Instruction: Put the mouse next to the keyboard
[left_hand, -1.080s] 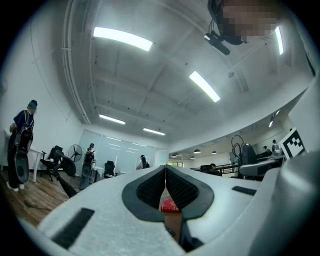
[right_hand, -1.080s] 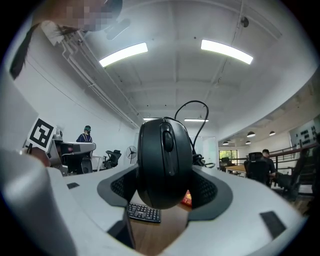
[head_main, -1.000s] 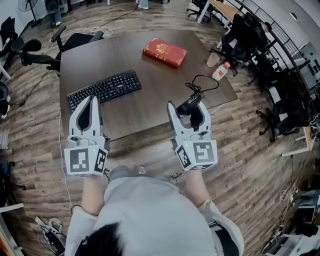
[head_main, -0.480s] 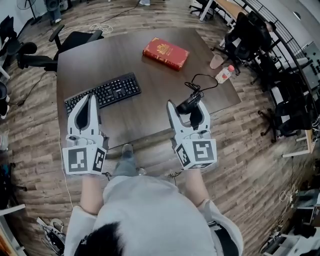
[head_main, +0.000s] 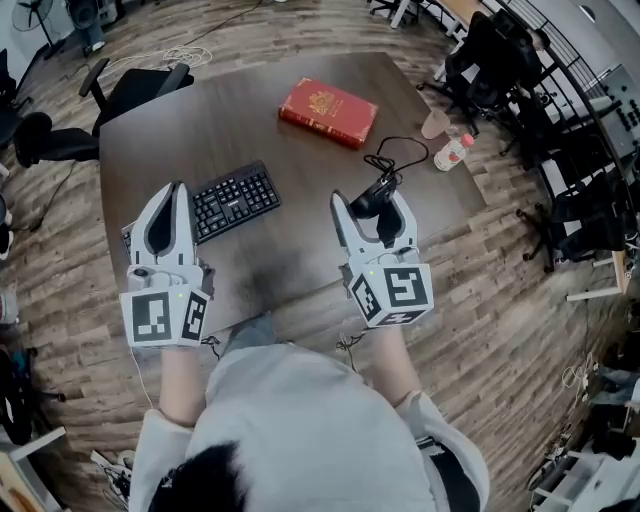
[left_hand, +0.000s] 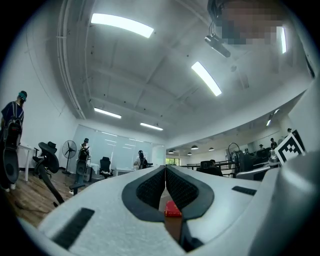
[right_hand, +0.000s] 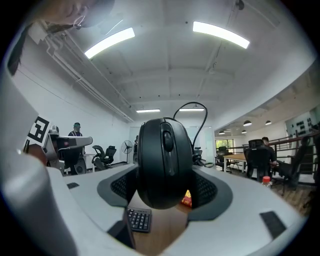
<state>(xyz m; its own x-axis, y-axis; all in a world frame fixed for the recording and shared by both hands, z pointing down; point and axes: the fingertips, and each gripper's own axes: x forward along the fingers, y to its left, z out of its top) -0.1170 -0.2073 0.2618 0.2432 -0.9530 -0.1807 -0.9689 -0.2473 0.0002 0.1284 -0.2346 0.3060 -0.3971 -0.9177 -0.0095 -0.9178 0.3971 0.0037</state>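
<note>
Over the left end of the keyboard (head_main: 225, 200) hangs the left gripper (head_main: 177, 190), its marker cube toward the person. In the left gripper view its two jaws are pressed together at the tips with nothing between them (only a sliver of brown wood and a red book (left_hand: 172, 209) show through the gap lower down). The keyboard is black and lies at a slant on the left half of the dark wooden table (head_main: 300, 165). Beyond the keyboard, off the table's far left corner, stands a black office chair (head_main: 150, 82).

Right of the keyboard, well apart from it across bare wood, the right gripper (head_main: 370, 205) holds the black mouse (head_main: 366, 203). The right gripper view shows the jaws clamped on its two sides, wheel and buttons facing the camera, with the table top and a corner of the keyboard visible beneath it. The mouse's cable (head_main: 384, 178) runs away from it in a loose loop over the table.

Farther from the person than the keyboard, and to its right, the red book (head_main: 328, 110) lies flat near the table's far edge. Far to the keyboard's right, by the table's right edge, stands a pale cup (head_main: 433, 122). Just beside it is a small bottle (head_main: 452, 152) (tilted or lying, hard to tell).
</note>
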